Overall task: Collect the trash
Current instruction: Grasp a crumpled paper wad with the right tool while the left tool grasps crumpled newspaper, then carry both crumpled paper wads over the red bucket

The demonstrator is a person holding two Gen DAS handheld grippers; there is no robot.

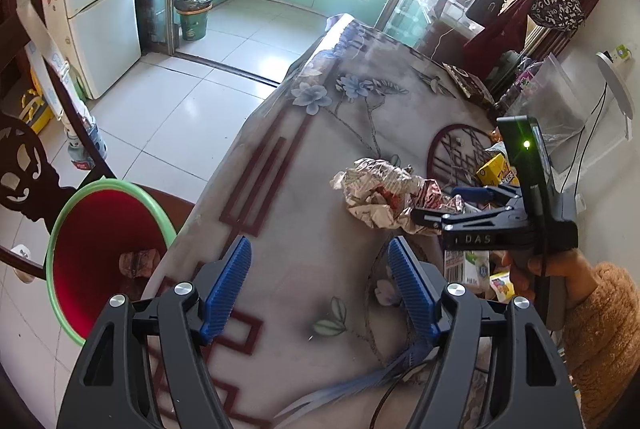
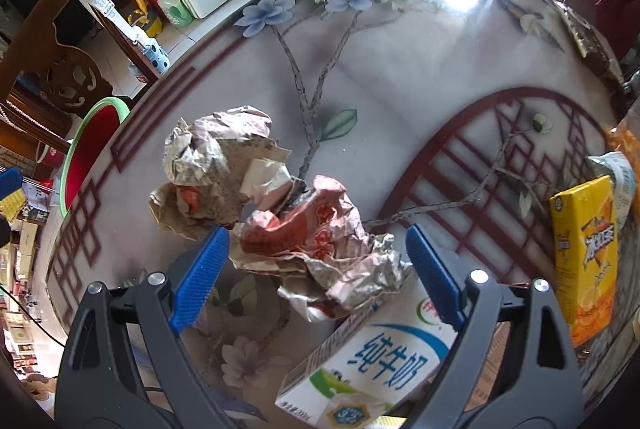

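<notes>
- Bench (image 1: 304, 197): glossy top printed with blue flowers, grey branches and dark red lattice lines; the left edge curves above the floor.
- Crumpled wad of silver-and-red foil wrapper paper (image 2: 276, 205): creased, matt on the outside, red print inside; lies mid-bench, well in from every edge. In the left wrist view the same wad (image 1: 384, 191) sits ahead and to the right of the left tongs.
- White milk carton with blue lettering and green trim (image 2: 372, 357): rectangular card box lying on its side, just beside the wad's near end, partly under it.
- Yellow drink carton with orange print (image 2: 584, 257): upright box near the bench's right edge.
- Red plastic basin with pale green rim (image 1: 108, 257): round, set below the bench's left edge; a crumpled pinkish scrap (image 1: 138, 261) lies inside.
- Left tongs (image 1: 320, 285): black arms, ribbed blue pads, spread wide over bare bench, nothing between them.
- Right tongs (image 2: 316, 269): same build, spread wide, pointing steeply down; the wad's near end and the milk carton show between the pads, neither pinched.
- Hand in a fuzzy tan sleeve (image 1: 536, 269): grips the right tool's handle.
- Surroundings: white fridge (image 1: 100, 1), lined green bin (image 1: 194, 17) on the tiled kitchen floor.
</notes>
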